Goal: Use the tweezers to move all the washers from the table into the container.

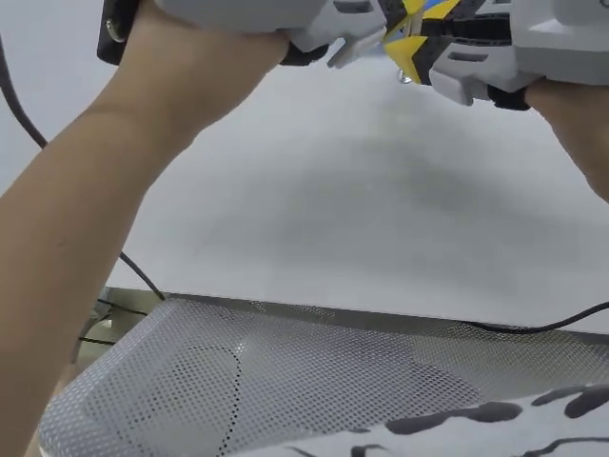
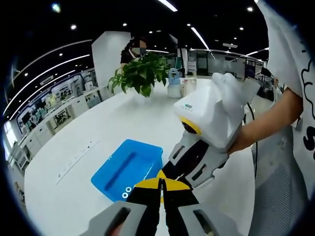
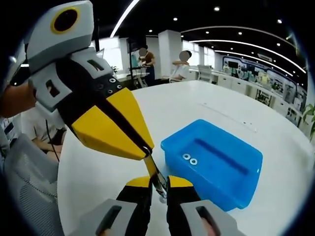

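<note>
Right gripper view: the right gripper [image 3: 158,187] has its yellow-tipped jaws drawn almost together, and the lower end of the tweezers [image 3: 154,173] stands pinched in the narrow gap between them. The left gripper [image 3: 144,149] comes in from the left, jaws closed, with the upper end of the tweezers held at its tip. The tweezers thus run between the two grippers, above the white table [image 3: 197,101]. Just beyond, to the right, a blue container [image 3: 229,192] sits on the table with two washers [image 3: 189,160] side by side on its floor. Left gripper view: the container lies ahead of the meeting jaw tips, the washers near its closer edge; a plant [image 2: 140,73] stands farther back on the table. Head view: both grippers meet at the top edge, above a mesh chair back [image 1: 285,381].
</note>
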A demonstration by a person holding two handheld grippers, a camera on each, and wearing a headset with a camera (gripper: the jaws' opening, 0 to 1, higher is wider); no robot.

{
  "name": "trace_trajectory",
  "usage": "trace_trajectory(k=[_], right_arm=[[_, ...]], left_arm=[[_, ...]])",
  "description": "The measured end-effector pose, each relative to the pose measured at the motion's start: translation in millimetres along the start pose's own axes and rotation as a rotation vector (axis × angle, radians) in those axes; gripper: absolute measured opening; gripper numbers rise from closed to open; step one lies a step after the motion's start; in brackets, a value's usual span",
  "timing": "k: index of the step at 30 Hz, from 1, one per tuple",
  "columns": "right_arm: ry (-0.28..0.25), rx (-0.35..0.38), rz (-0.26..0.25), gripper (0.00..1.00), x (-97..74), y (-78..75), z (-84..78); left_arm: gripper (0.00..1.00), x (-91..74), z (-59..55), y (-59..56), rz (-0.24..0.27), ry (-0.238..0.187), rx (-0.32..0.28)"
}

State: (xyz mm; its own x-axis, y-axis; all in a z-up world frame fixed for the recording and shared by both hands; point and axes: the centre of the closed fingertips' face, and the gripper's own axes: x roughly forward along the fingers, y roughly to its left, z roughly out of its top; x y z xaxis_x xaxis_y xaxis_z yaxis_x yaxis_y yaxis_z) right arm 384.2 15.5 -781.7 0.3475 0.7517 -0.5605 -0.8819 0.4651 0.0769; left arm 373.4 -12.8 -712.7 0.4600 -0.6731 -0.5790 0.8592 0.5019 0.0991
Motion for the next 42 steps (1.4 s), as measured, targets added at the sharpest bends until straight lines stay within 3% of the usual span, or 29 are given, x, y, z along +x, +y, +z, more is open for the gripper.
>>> trace_trajectory(k=[8, 11, 13, 18, 25, 31, 35, 42], right_arm=[[-0.004, 0.028, 0.021, 0.07, 0.4, 0.6, 1.4], [0.029, -0.01, 0.03, 0.06, -0.5, 3.2, 0.2], [0.041, -0.075, 0.006, 0.05, 0.1, 3.8, -0.1], [0.04, -0.069, -0.002, 0.04, -2.2, 3.8, 1.1], [0.019, -0.093, -0.013, 0.04, -12.3, 1.1, 18.1], [-0.021, -0.115, -0.031, 0.04, -20.0, -3.7, 39.7], [-0.035, -0.126, -0.043, 0.04, -20.3, -8.4, 47.0], [-0.067, -0.135, -0.107, 0.04, -25.2, -26.3, 58.4]], left_arm=[[0.0, 0.0, 0.2, 0.0, -0.004, 0.006, 0.006], [0.0, 0.0, 0.5, -4.1, -0.023, 0.022, 0.031], [0.0, 0.9, 1.5, -6.0, -0.021, 0.03, 0.053], [0.0, 0.1, 3.0, -7.6, -0.03, 0.043, 0.077], [0.0, -11.0, 19.6, -3.9, -0.019, 0.005, 0.091], [0.0, -21.4, 36.5, 7.8, -0.008, -0.046, 0.095], [0.0, -22.4, 42.1, 11.8, 0.004, -0.062, 0.101], [0.0, -17.2, 57.6, 21.9, 0.05, -0.105, 0.102]])
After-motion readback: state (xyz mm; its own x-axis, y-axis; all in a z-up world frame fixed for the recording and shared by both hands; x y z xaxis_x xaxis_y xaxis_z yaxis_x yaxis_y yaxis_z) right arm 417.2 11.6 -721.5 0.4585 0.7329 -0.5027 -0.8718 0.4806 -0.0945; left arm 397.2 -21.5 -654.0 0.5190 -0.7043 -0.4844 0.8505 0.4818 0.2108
